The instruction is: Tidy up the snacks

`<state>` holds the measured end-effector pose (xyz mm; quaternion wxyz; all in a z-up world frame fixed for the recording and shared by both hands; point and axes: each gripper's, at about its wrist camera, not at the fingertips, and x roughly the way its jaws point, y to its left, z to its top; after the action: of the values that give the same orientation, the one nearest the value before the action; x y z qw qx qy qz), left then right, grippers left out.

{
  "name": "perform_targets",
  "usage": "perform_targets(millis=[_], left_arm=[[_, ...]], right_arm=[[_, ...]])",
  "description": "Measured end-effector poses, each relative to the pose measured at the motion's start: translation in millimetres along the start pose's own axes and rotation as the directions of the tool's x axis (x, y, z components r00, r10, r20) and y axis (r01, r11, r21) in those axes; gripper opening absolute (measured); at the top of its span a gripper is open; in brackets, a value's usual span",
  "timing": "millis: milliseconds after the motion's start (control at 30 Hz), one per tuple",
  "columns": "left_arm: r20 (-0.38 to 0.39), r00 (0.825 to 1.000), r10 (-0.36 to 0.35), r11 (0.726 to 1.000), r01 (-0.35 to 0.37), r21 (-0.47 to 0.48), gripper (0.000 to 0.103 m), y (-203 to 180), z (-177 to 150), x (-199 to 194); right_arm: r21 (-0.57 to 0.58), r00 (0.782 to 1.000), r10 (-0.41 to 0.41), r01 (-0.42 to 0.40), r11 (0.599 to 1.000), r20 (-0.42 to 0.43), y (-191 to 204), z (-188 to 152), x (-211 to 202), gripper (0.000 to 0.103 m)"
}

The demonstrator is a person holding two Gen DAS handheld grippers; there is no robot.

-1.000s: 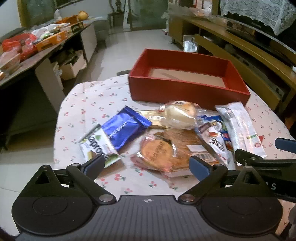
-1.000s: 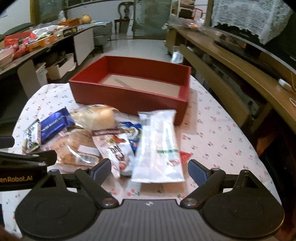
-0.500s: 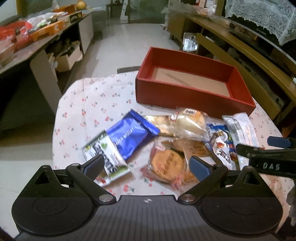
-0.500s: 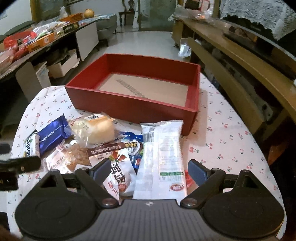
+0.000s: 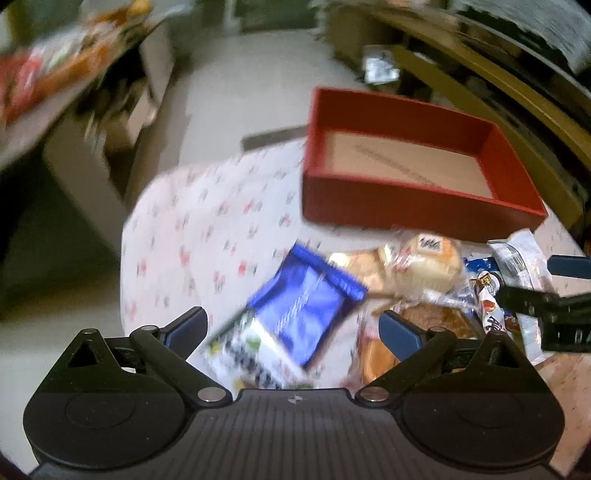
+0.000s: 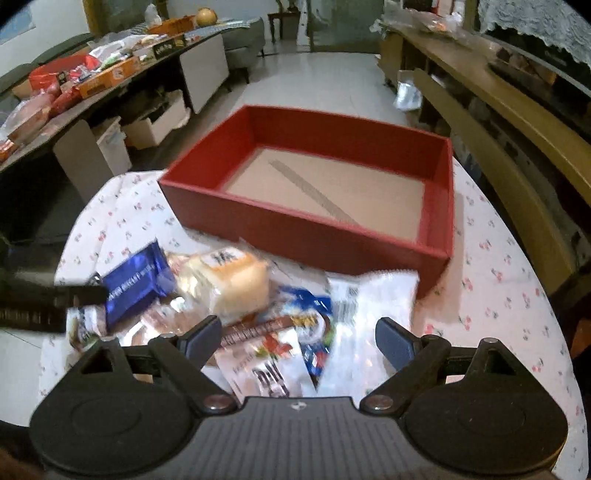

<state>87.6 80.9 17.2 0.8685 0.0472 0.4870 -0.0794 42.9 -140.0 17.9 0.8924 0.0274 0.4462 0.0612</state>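
With the red box [image 6: 436, 254] empty, both the left gripper [image 5: 291, 328] and right gripper [image 6: 299, 341], jaws apart, hover over snack packets heaped mid-tabletop [image 6: 509, 280]; picking the first comes next.

Cherry-print tablecloth [image 6: 495, 273] spread over a round table. Far left, a long counter [image 6: 207, 40] crowded with boxes and packets, an orange ball [image 6: 205, 16] at its far end, an open cardboard box [image 6: 157, 123] underneath. Right, a wooden bench [image 6: 491, 147]. Pale tiled floor [image 6: 332, 81] between.
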Motion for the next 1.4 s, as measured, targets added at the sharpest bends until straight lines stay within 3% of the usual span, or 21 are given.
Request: perform_targets(millis=[167, 267, 400, 533, 633, 700, 800, 967, 1033, 1100, 1167, 1333, 1400], left_arm=[[-0.05, 0.997, 0.058, 0.984, -0.065, -0.163, 0.1, 23.4, -12.9, 11.0], [-0.075, 0.997, 0.01, 0.963, -0.029, -0.267, 0.098, 31.8, -11.9, 21.2], [-0.106, 0.994, -0.035, 0.943, -0.003, -0.331, 0.091, 32.1, -5.6, 36.0], [-0.115, 0.993, 0.025, 0.952, -0.059, -0.302, 0.089, 24.2, -7.3, 40.6], [-0.109, 0.993, 0.048, 0.952, -0.078, -0.296, 0.075, 23.9, -9.3, 36.6], [-0.097, 0.995, 0.025, 0.952, -0.053, -0.301, 0.06, 25.5, -10.6, 31.9], [-0.093, 0.996, -0.004, 0.954, -0.024, -0.298, 0.056, 26.4, -11.7, 29.7], [-0.093, 0.995, -0.029, 0.957, 0.0, -0.291, 0.056, 26.4, -12.0, 29.3], [-0.097, 0.995, -0.033, 0.957, 0.003, -0.291, 0.064, 25.0, -12.1, 30.2], [-0.114, 0.993, -0.037, 0.957, 0.002, -0.291, 0.082, 22.8, -12.4, 33.9], [-0.134, 0.99, -0.031, 0.957, -0.01, -0.291, 0.087, 21.5, -14.1, 39.2], [-0.162, 0.987, -0.013, 0.95, -0.039, -0.31, 0.081, 25.8, -17.1, 50.0], [-0.163, 0.987, -0.009, 0.949, -0.043, -0.312, 0.075, 25.0, -16.0, 49.3]], right_arm=[[-0.053, 1.0, 0.011, -0.01, 0.999, 0.014, 17.7, 14.2, 10.1, 0.103], [-0.069, 1.0, 0.024, -0.023, 0.997, 0.014, 22.2, 20.1, 14.4, 0.103], [-0.058, 1.0, 0.028, -0.027, 0.998, 0.006, 16.9, 27.2, 21.3, 0.103], [-0.003, 0.998, 0.055, -0.055, 0.998, -0.01, 2.6, 35.0, 25.0, 0.103], [0.003, 0.998, 0.066, -0.066, 0.998, -0.016, 2.1, 41.8, 28.3, 0.103], [-0.003, 0.996, 0.08, -0.08, 0.997, -0.035, 5.3, 45.6, 32.6, 0.103], [-0.062, 0.995, 0.086, -0.09, 0.994, -0.058, 16.5, 50.7, 41.3, 0.103], [-0.1, 0.985, 0.088, -0.103, 0.99, -0.149, 25.3, 57.1, 64.9, 0.103], [-0.069, 0.979, 0.108, -0.122, 0.99, -0.171, 27.1, 58.5, 71.6, 0.103], [-0.078, 0.976, 0.112, -0.129, 0.989, -0.189, 34.4, 56.9, 78.9, 0.103], [-0.113, 0.976, 0.089, -0.113, 0.987, -0.199, 41.0, 53.0, 86.4, 0.103], [-0.142, 0.983, 0.098, -0.12, 0.983, -0.154, 42.3, 43.7, 80.9, 0.103], [-0.145, 0.985, 0.108, -0.128, 0.981, -0.138, 40.9, 40.6, 75.6, 0.096]])
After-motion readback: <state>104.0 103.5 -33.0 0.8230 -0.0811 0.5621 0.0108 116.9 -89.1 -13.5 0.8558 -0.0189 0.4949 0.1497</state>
